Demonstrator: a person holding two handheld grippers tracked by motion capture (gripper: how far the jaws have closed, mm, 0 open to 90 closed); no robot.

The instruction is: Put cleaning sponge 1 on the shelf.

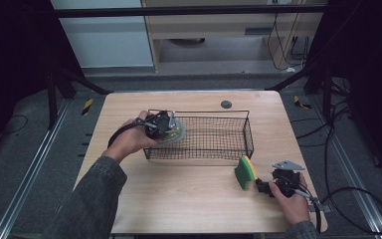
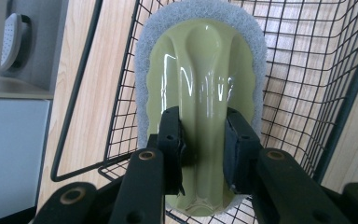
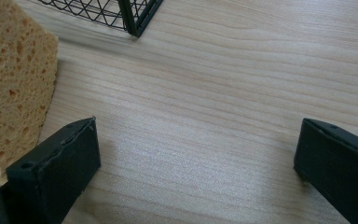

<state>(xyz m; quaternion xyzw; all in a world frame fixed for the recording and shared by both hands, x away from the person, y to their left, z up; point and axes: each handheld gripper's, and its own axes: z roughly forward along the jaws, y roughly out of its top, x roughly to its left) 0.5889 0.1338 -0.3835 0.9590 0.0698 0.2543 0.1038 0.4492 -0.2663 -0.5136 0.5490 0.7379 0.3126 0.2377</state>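
- Your left gripper (image 2: 201,140) squeezes the smooth green handle of a scrubber (image 2: 200,84) with a grey fuzzy pad.
- You hold the scrubber over the left end of the black wire basket (image 1: 248,134), which sits in the middle of the tabletop (image 1: 189,199).
- Your right gripper (image 3: 196,172) has its jaws wide apart, near the tabletop's right edge.
- A yellow and green sponge (image 1: 245,172) stands just beside it, by the basket's near right corner.
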